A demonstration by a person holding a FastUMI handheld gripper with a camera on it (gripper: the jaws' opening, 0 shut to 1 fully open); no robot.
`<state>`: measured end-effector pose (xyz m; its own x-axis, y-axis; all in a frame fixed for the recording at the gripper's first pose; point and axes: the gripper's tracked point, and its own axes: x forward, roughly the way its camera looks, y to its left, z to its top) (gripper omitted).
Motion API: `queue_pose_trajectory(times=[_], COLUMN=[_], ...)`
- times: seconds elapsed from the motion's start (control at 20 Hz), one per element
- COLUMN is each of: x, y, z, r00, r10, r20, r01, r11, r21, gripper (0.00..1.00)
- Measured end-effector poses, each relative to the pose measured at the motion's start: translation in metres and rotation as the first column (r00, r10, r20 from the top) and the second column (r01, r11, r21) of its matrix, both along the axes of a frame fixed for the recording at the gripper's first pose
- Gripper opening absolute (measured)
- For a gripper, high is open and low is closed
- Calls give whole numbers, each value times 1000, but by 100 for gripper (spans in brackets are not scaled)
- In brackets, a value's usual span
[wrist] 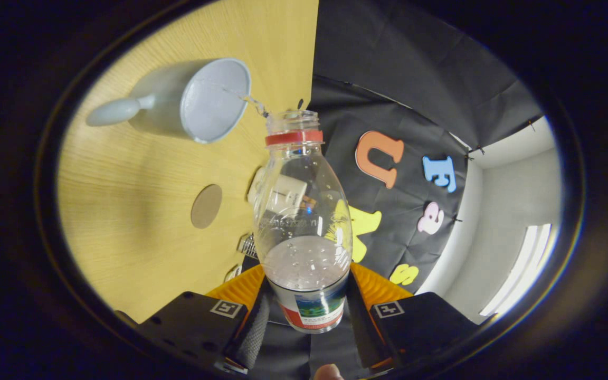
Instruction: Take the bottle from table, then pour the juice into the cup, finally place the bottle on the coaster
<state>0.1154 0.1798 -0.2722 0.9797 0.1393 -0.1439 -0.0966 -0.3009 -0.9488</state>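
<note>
My gripper (306,311) is shut on a clear plastic bottle (301,221), both fingers pressing its labelled lower body. The bottle is tipped over, its open neck with a red ring pointing away from the fingers. A thin stream of clear liquid runs from the mouth into a pale grey cup (203,100) with a long handle, which stands on the wooden table (140,174) just beyond the bottle's mouth. Some liquid stays in the bottle near my fingers. A round brown coaster (206,206) lies flat on the table beside the bottle, nearer to the fingers than the cup.
The table's edge runs along the black cloth wall behind the bottle. A small white box-like thing (285,192) shows through the bottle near that edge. A fingertip (328,372) of the person shows behind the gripper. A white wall and a bright window (520,269) lie past the cloth.
</note>
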Motion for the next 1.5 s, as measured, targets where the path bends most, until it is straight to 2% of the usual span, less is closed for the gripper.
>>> queue_pose_trajectory(times=[1.5], x=[-3], y=[4], z=[29], r00=[997], r10=[33], r20=[69], r01=[-25], r11=[993], r21=[-118], gripper=[75])
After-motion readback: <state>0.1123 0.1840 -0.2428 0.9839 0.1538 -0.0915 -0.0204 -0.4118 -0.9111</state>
